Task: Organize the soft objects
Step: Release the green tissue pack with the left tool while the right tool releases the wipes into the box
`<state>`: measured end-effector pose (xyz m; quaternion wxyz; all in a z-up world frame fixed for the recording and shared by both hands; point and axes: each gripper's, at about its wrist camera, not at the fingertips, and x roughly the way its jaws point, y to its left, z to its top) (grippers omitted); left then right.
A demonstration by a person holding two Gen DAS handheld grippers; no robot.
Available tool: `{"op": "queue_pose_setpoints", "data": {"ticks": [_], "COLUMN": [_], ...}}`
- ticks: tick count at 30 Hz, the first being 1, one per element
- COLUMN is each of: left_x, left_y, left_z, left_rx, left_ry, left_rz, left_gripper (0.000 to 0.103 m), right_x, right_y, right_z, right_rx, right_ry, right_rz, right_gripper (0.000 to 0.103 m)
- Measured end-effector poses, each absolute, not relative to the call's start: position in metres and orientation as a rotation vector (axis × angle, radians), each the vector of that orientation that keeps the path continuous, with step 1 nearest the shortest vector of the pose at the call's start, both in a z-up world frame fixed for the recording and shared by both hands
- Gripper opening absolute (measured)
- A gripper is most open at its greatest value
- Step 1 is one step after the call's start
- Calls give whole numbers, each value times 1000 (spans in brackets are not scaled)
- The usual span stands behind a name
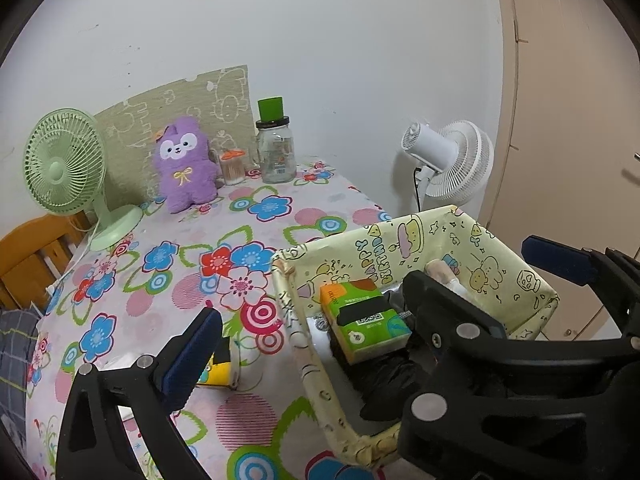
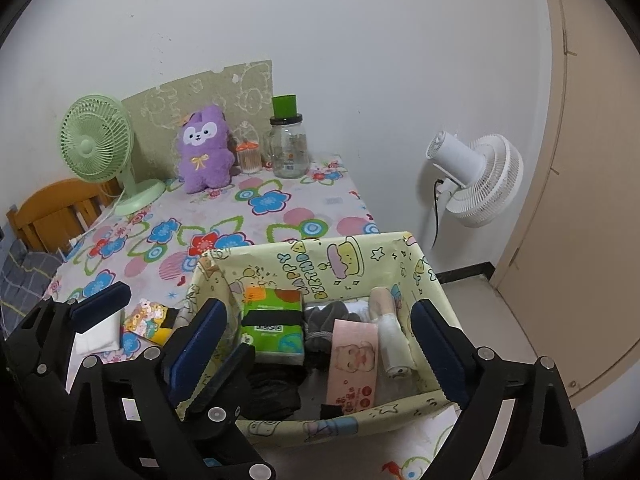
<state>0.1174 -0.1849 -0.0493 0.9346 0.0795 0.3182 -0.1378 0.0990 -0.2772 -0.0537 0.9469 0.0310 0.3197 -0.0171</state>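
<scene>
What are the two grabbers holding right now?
Nothing. The left hand-held gripper and the right hand-held gripper both stand wide open over the storage box; no pad presses on anything.

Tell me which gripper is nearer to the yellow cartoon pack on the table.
Left. One finger of the left gripper stands right beside the yellow pack; the right gripper hangs open over the box, away from it.
</scene>
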Motion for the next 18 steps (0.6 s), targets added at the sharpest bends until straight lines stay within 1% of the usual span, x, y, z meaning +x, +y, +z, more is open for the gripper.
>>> {"op": "queue_pose_setpoints", "data": {"ticks": [18], "left_x": [96], "left_y": [-155], "left_z": [-40], "left_rx": [138], "left_ry": [624], "left_rz": [-264], "left_gripper": [103], "right_x": [74], "right_y": [-248], "right_z": [-41], "right_rx": [34], "right_ry": [602], "right_rz": [-30], "right_gripper": [98]}}
